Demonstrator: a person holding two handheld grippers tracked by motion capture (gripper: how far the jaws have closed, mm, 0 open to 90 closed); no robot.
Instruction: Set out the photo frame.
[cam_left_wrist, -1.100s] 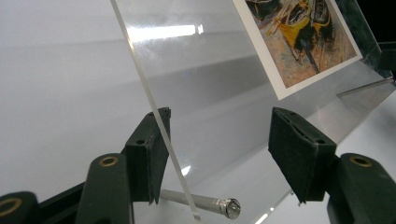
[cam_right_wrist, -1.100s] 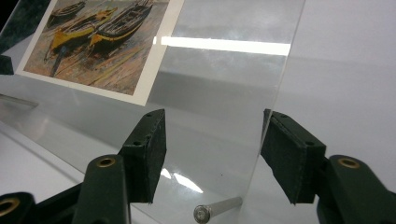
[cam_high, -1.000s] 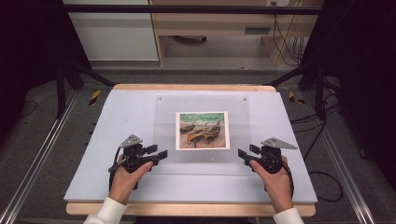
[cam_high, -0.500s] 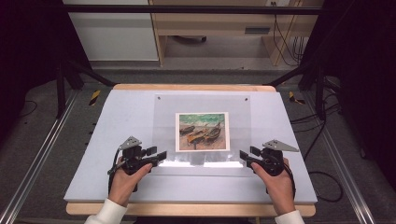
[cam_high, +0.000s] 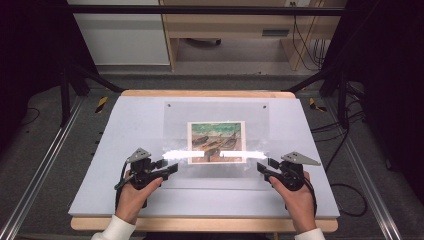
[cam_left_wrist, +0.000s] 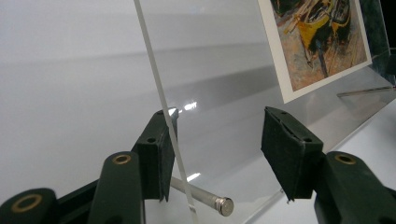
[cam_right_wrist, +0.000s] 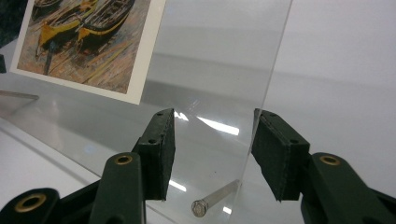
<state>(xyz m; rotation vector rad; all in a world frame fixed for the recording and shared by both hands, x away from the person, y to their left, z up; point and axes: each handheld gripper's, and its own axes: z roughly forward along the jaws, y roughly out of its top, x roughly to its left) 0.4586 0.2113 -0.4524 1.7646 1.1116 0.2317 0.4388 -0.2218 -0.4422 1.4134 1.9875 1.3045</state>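
The clear sheet (cam_high: 216, 140) is seen on the table (cam_high: 125, 120), with a print (cam_high: 216, 141) at its middle. The left gripper (cam_left_wrist: 215, 154) is held wide open astride the sheet's left edge, one pad (cam_left_wrist: 161, 149) touching that edge. The right gripper (cam_right_wrist: 212, 151) is likewise wide open astride the sheet's right edge. Nothing is clamped. A metal pin (cam_left_wrist: 205, 198) is seen beneath the sheet at each gripper.

A pale grey table (cam_high: 125, 125) with a wooden edge is seen on a dark floor (cam_high: 45, 130). Beyond it, a white cabinet (cam_high: 122, 32) and a wooden desk (cam_high: 225, 20) are seen, with cables (cam_high: 300, 35) hanging beside.
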